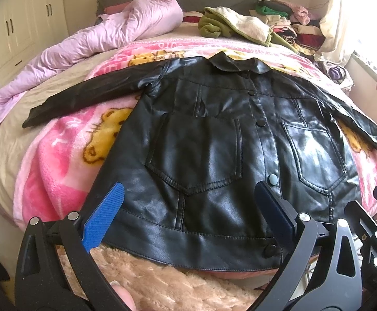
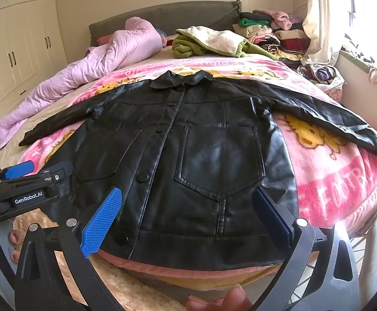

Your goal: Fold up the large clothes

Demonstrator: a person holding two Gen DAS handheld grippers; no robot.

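A black leather jacket [image 1: 214, 155] [image 2: 188, 160] lies front up and buttoned on a pink cartoon blanket [image 1: 58, 160] [image 2: 331, 181], collar toward the headboard, both sleeves spread out sideways. My left gripper [image 1: 188, 204] hovers open over the hem on the jacket's left half, nothing between its blue fingers [image 1: 102, 217]. My right gripper [image 2: 185, 207] is open too, above the hem below the right pocket. The left gripper's body [image 2: 27, 184] shows at the left edge of the right wrist view.
A lilac duvet [image 1: 89, 41] lies bunched along the bed's left side. A green and cream garment [image 1: 235, 23] and a pile of folded clothes [image 1: 287, 18] sit near the headboard. A fluffy beige rug [image 1: 162, 285] covers the floor; white wardrobes [image 2: 19, 41] stand left, a curtain [image 2: 323, 18] right.
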